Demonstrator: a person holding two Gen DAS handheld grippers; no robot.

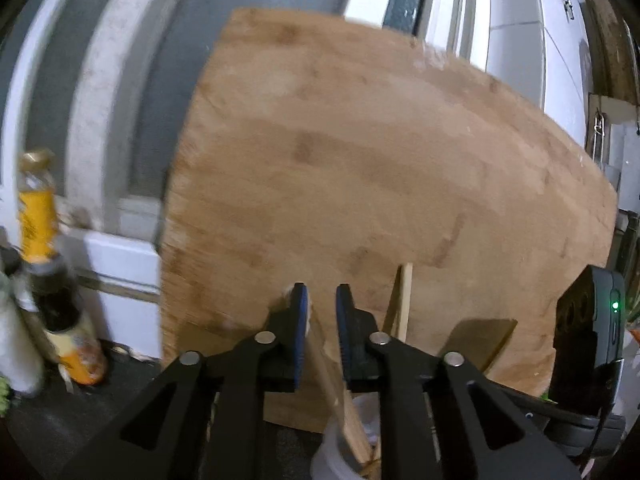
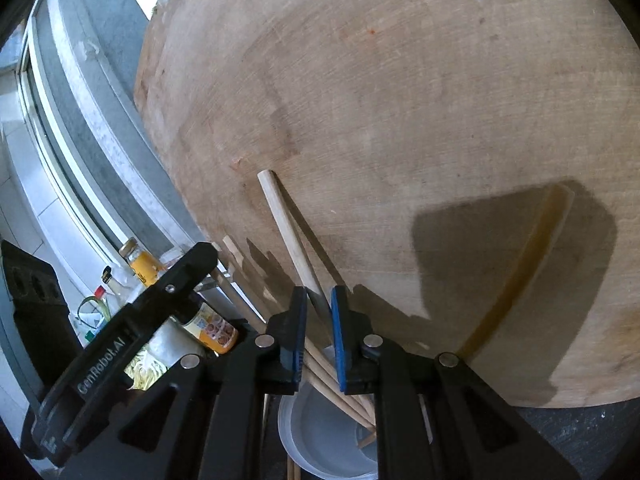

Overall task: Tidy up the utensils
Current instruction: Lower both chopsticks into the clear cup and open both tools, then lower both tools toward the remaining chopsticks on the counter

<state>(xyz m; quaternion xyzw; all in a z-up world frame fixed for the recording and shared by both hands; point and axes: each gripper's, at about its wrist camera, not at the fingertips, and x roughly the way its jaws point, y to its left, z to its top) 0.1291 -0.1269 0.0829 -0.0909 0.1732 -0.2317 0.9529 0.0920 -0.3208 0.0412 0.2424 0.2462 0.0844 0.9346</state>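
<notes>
A white cup (image 1: 340, 454) (image 2: 320, 440) stands on the dark counter in front of a big wooden cutting board (image 1: 380, 152) (image 2: 400, 92) that leans upright. Several wooden utensils stand in it. My left gripper (image 1: 322, 304) is open, narrowly, just above the cup; a flat wooden handle (image 1: 320, 356) runs down beside its left pad into the cup, clear of the right pad. My right gripper (image 2: 319, 306) is open by a narrow gap around a round wooden stick (image 2: 286, 232), which leans on the board with its foot in the cup. A flat wooden spatula (image 1: 478, 340) (image 2: 520, 272) rises from the cup to the right.
Sauce bottles (image 1: 40, 216) (image 2: 146, 268) stand at the left by a white window frame (image 1: 96, 100). The right gripper's black housing (image 1: 588, 320) is close on the right, and the left one's body (image 2: 120, 340) crosses the lower left. The dark counter (image 2: 580, 432) shows below the board.
</notes>
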